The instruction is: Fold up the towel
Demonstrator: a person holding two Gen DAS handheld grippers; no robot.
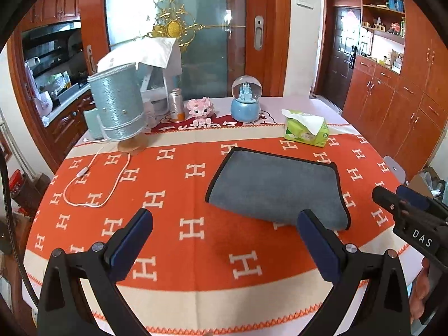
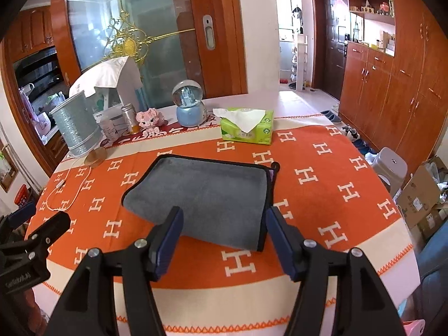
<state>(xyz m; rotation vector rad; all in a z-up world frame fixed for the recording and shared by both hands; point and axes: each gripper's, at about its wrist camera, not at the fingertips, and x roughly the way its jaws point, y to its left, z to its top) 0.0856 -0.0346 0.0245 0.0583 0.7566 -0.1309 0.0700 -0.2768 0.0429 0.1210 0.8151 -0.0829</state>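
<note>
A grey towel with black trim (image 1: 275, 187) lies folded on the orange tablecloth (image 1: 179, 196); it also shows in the right wrist view (image 2: 207, 198). My left gripper (image 1: 224, 218) is open and empty, held above the cloth to the near left of the towel. My right gripper (image 2: 224, 218) is open and empty, just in front of the towel's near edge, its jaws either side of the near right corner. The right gripper also shows at the right edge of the left wrist view (image 1: 403, 204). The left gripper shows at the left edge of the right wrist view (image 2: 39, 229).
A green tissue pack (image 2: 246, 128), a blue snow globe (image 2: 190, 106), a pink toy (image 2: 149, 120), a can (image 2: 130, 117) and a teal lamp (image 2: 77, 124) with a white cord (image 1: 92, 184) stand at the table's far side. A stool (image 2: 390, 168) and boxes (image 2: 420, 196) are at right.
</note>
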